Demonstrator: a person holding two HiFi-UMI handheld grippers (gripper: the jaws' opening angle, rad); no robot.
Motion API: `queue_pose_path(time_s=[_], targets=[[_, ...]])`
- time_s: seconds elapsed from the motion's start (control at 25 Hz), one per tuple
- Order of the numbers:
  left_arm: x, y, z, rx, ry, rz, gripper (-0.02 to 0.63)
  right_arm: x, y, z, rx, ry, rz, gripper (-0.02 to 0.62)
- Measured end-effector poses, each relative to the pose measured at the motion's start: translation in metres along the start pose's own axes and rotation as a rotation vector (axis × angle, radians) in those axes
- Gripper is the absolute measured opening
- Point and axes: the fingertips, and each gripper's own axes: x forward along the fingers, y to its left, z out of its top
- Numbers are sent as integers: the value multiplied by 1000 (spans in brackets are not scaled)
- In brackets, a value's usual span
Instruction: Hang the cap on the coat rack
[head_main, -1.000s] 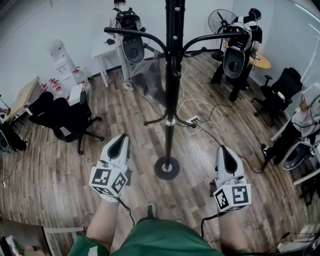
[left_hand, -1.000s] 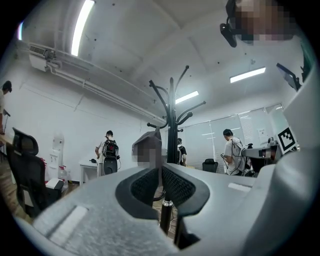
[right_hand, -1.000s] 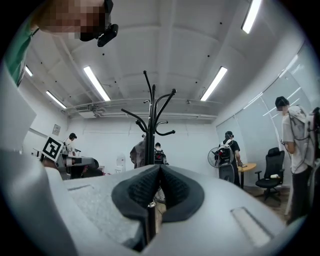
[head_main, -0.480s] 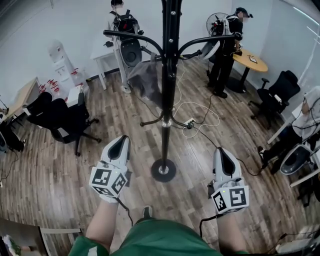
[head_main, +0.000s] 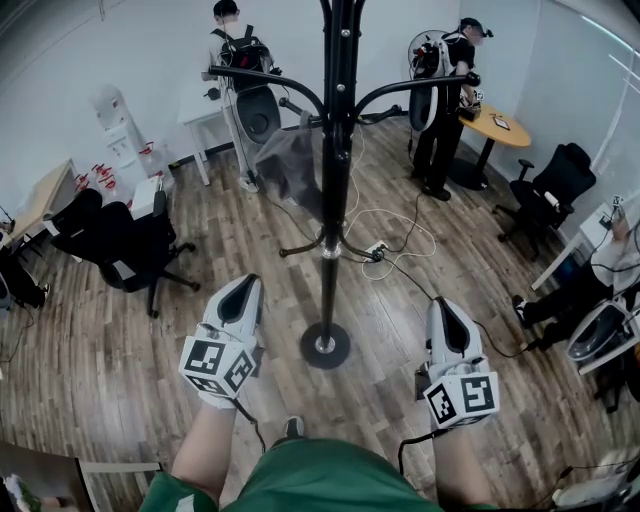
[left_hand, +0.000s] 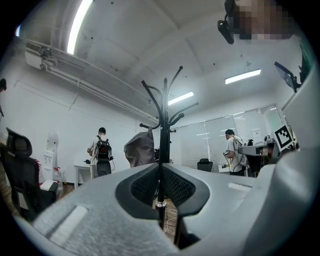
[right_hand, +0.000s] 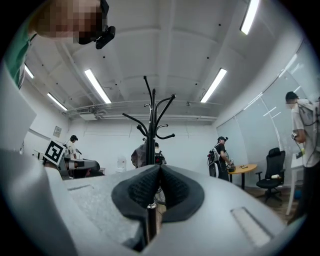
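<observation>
Around coat rack base (head_main: 312, 356), wooden floor (head_main: 120, 370) lies open.

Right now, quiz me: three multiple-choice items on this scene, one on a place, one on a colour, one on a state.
1. The grey cap is: A on the floor; B hung on the coat rack; C on a chair.
2. The coat rack's pole is: A white; B black; C red.
3. The left gripper and right gripper are: A shut, empty; B wide open; C gripping the cap.
Answers: B, it hangs from a hook beside the pole; B, dark all along; A, each gripper view shows jaws together with nothing between.
</observation>
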Motion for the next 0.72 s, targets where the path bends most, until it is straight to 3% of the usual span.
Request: queue_pose_path(time_s=[0.72], targets=[[-1, 9, 0, -13, -4, -15, 28, 5, 18, 7, -44, -17, 26, 2]])
